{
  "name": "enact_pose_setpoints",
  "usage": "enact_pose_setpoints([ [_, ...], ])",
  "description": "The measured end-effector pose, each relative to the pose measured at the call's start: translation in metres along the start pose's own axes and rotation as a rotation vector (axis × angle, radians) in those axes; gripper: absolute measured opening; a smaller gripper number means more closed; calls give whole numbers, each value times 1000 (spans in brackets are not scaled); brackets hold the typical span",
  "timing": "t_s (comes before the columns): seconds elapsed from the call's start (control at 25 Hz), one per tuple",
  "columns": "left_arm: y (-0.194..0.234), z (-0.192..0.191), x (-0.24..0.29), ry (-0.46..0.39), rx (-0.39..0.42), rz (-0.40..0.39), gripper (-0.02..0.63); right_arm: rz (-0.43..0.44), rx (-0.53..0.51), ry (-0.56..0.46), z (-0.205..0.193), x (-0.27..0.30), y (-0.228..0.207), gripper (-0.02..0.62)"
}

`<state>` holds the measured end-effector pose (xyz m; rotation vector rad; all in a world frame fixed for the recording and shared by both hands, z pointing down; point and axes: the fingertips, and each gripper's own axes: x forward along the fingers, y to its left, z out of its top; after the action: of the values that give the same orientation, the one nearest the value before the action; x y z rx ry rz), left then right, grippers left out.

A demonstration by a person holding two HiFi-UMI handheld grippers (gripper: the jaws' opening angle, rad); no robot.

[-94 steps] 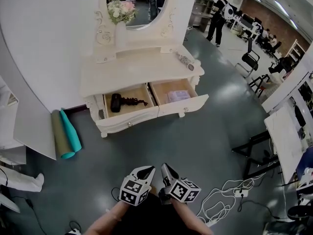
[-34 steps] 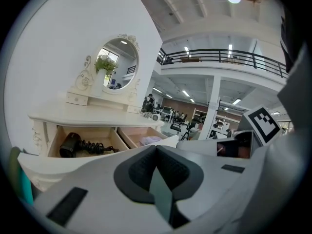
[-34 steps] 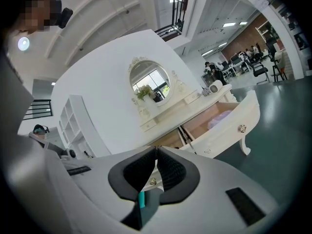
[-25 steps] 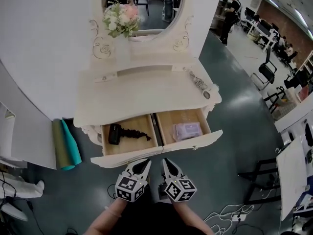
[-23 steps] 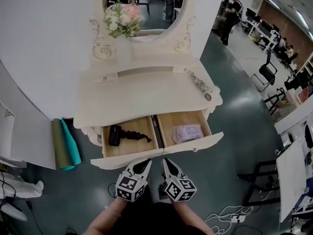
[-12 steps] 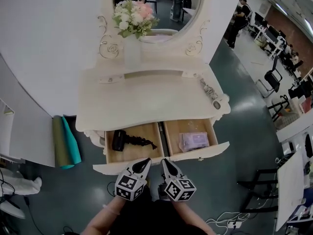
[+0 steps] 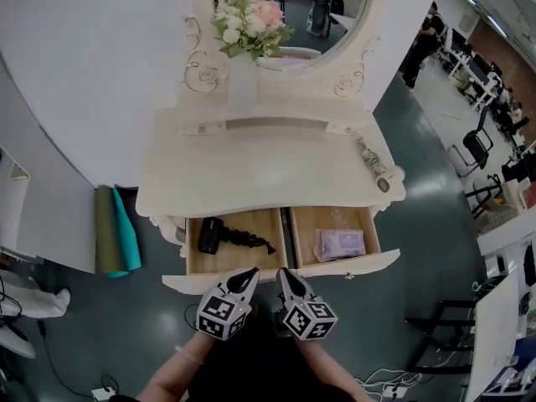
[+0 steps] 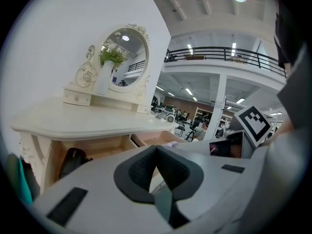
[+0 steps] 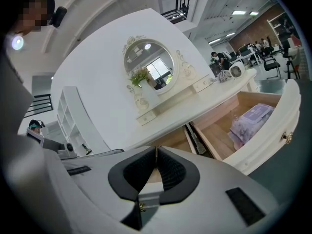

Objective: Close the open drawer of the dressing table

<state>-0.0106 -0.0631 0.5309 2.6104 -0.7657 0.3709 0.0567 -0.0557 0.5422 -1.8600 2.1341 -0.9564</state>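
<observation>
The cream dressing table (image 7: 268,167) has both drawers pulled out. The left drawer (image 7: 188,281) holds a black hair dryer (image 7: 216,234) with its cord; the right drawer (image 7: 356,262) holds a purple packet (image 7: 339,244). My left gripper (image 7: 249,275) and right gripper (image 7: 283,275) are side by side, both shut and empty, with their tips at the front edge of the left drawer near the gap between the drawers. I cannot tell whether they touch it. In the left gripper view the hair dryer (image 8: 73,162) shows under the tabletop. In the right gripper view the packet (image 9: 251,118) lies in the open drawer (image 9: 273,138).
A white vase of flowers (image 7: 244,36) stands before the oval mirror (image 7: 293,7). A small hair tool (image 7: 373,162) lies on the tabletop's right end. Rolled teal and olive mats (image 7: 117,231) lean left of the table. Cables (image 7: 394,379) lie on the floor at right.
The table has come much closer in the head view. My grippers, once far back over the floor, now reach the drawer fronts. Both drawers stay open.
</observation>
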Motion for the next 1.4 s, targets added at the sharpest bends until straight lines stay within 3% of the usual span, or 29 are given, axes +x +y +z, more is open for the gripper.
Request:
enact_pose_setpoints([
  [0.24, 2, -10, -7, 9, -26, 69, 18, 32, -18, 76, -12, 0, -2, 25],
  [0.72, 25, -64, -40, 86, -116, 241, 18, 88, -47, 225, -55, 4, -6, 25],
  [1.4, 43, -117, -55, 198, -204, 281, 18, 51, -68, 335, -96, 17, -20, 25],
])
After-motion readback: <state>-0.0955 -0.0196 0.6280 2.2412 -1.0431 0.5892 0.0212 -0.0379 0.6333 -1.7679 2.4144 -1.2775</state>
